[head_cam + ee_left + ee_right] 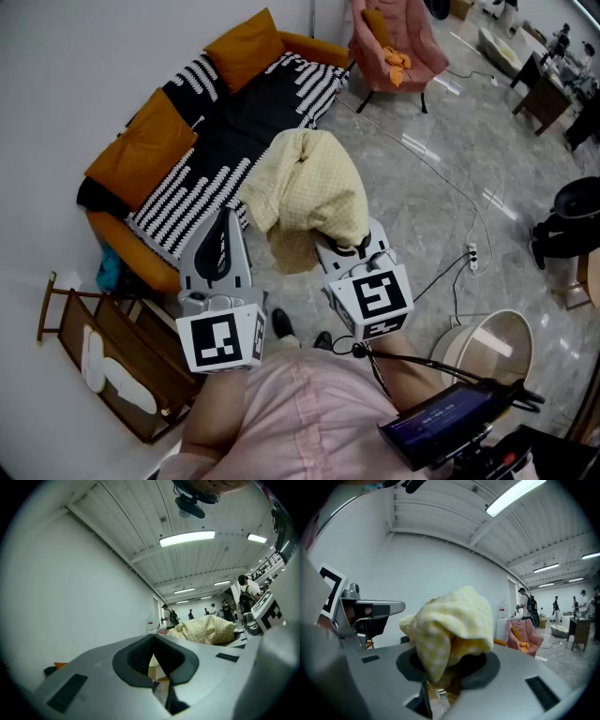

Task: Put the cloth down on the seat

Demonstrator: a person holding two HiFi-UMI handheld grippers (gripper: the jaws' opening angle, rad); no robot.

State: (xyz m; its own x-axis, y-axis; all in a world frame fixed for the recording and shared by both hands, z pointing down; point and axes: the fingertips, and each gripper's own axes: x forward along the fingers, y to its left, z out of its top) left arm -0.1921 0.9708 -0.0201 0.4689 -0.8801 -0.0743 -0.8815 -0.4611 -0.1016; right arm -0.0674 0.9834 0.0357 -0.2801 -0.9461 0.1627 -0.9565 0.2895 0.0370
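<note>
A pale yellow checked cloth (305, 192) hangs bunched in the air in front of the sofa. My right gripper (345, 242) is shut on it and its fingertips are buried in the folds. In the right gripper view the cloth (450, 625) drapes over the jaws of the right gripper (450, 663). My left gripper (225, 223) stands just left of the cloth, its jaws shut together with nothing between them; in its own view the left gripper (153, 640) has the cloth (208, 630) to its right. The sofa seat (234, 131) has a black-and-white striped cover and lies beyond both grippers.
Two orange cushions (145, 150) lean on the sofa back. A pink chair (398, 42) stands at the far end. A wooden rack (103, 352) is at lower left. A cable with a power strip (472, 255) crosses the floor, near a round white bin (487, 347).
</note>
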